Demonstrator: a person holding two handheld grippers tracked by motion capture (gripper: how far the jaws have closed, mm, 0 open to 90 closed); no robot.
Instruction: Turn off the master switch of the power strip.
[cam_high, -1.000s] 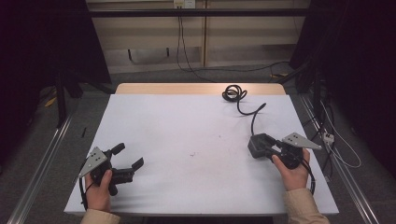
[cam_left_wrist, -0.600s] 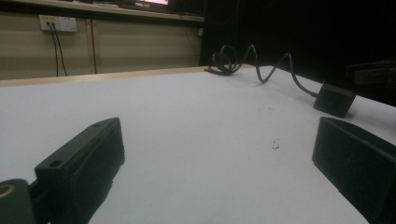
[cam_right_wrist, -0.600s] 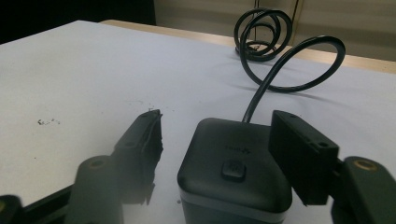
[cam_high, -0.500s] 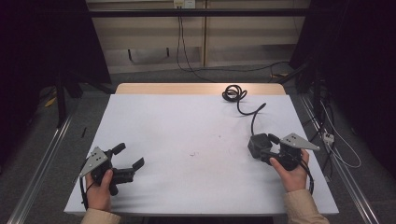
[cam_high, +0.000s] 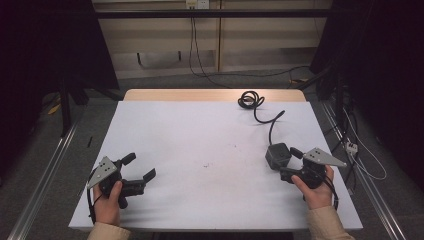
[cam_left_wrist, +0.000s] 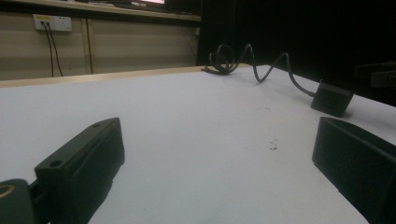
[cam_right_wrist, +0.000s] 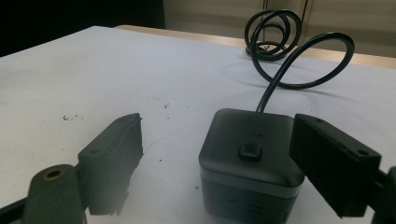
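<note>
The right gripper (cam_high: 282, 163) is seen in the high view at the near right of the white table (cam_high: 200, 140), held by the right hand (cam_high: 315, 187), its jaws spread and nothing clamped; the dark power cube (cam_high: 276, 154) sits just at their tips, and its black cable (cam_high: 257, 107) is led away to a coil near the far edge. The left gripper (cam_high: 140, 167) is held by the left hand (cam_high: 106, 202) at the near left, well apart from the cube, its jaws likewise spread and empty. In the left gripper view, bare table is seen between the two parted jaws, and the cube (cam_left_wrist: 332, 97) is made out far off to the right with its cable (cam_left_wrist: 243, 60) looping behind. In the right gripper view, the cube (cam_right_wrist: 250, 158) is found between the jaws but much nearer the right-hand one, which may be touching its side, while a wide gap is left at the other. The step in hand is judged to be a grasp of the cube: the gripper should be shifted so that the cube is centred, the flat side faces should be met squarely, and the jaws should be closed low on the body, clear of the top button (cam_right_wrist: 250, 151) and the cable exit, so that the stiff cable cannot twist it free.
</note>
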